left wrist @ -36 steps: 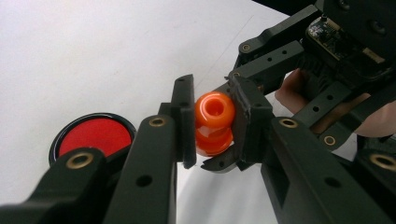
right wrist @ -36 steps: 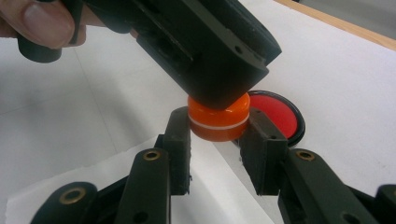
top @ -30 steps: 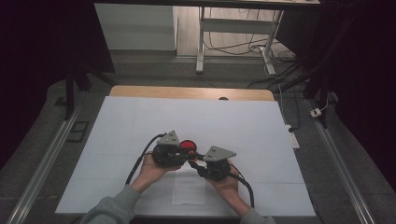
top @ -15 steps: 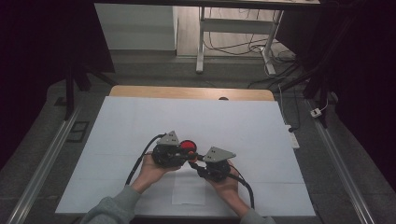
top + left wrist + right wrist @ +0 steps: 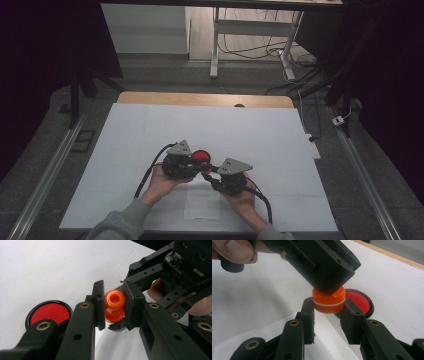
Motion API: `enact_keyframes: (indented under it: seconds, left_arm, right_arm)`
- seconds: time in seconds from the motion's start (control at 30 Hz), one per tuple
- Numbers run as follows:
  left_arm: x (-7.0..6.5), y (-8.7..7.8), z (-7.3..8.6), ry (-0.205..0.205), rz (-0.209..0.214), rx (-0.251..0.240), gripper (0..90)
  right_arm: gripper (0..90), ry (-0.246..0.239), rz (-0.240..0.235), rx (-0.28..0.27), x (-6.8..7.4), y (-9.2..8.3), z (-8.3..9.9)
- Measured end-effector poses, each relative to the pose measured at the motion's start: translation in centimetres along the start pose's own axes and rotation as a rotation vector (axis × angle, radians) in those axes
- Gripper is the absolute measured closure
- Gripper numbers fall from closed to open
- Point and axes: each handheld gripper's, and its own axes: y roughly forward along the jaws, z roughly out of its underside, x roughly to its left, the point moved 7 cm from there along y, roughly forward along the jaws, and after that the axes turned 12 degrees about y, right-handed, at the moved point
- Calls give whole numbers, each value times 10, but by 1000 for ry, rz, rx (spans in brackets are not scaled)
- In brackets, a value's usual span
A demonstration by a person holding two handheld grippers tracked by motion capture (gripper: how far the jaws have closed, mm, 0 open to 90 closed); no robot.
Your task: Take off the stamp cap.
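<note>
We held a small orange two-part piece (image 5: 114, 306) just above the white desk (image 5: 150, 130), beside a red disc (image 5: 202, 157). The left gripper (image 5: 113, 307) clamped one half and the right gripper (image 5: 329, 312) the other, fingers shut from opposing sides, its axis running between them for a twist or pull.

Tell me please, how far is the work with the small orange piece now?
Done: both claws have closed on the orange piece, the left claw on one half and the right claw on the other, just above the white sheet. In hand: the two halves are together, a pale seam between them. Left: probably separating or joining them; the red disc with black rim lies untouched beside.
</note>
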Motion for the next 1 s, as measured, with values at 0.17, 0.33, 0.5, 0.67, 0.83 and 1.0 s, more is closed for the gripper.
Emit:
enact_keyframes:
  seconds: [0.17, 0.33, 0.5, 0.67, 0.83, 1.0]
  left_arm:
    - [0, 0, 0, 0, 0, 0, 727]
    - [0, 0, 0, 0, -1, -1, 727]
    - [14, -20, -6, -24, -79, -78, 727]
    - [14, -22, -3, -18, -66, -67, 727]
    - [11, -20, -3, -13, -60, -64, 727]
    - [13, -20, -3, -22, -55, -67, 726]
  right_arm:
    - [653, 0, -5, -1, 0, 0, 0]
    - [652, 4, 2, -4, 0, 0, 0]
    - [653, 38, 20, 37, -8, 3, 13]
    - [653, 34, 21, 17, -9, 1, 7]
    - [652, 33, 20, 15, -10, -1, 7]
    - [652, 31, 28, 12, -12, -4, 7]
